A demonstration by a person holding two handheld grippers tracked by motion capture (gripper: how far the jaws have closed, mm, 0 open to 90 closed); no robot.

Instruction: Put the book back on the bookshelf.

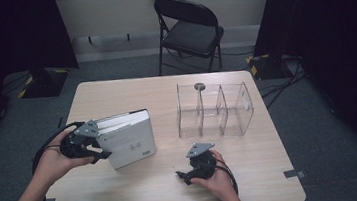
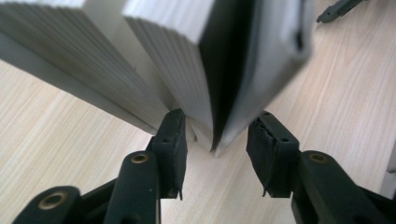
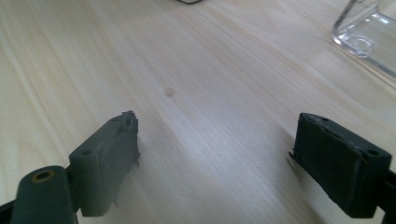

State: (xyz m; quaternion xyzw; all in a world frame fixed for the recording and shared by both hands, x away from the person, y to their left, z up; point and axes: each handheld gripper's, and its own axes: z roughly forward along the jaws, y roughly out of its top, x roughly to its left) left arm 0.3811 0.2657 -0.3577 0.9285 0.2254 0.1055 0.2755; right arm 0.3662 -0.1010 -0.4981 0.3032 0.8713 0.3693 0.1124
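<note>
Wooden table (image 1: 140, 185) bearing clear rack (image 1: 215, 109) at 2 o'clock, white books (image 1: 125, 136) at 9 o'clock. Left gripper (image 2: 217, 140) straddling one book's corner, jaws apart, not yet clamping. Right gripper (image 3: 215, 154) idling at 5 o'clock, released, grasping nothing. Likely step: gripping book. Next move calling for closing squarely on spine.

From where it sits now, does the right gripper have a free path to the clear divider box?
Probably yes. The right gripper rests open on bare table, and nothing lies between it and the clear divider box just beyond.
</note>
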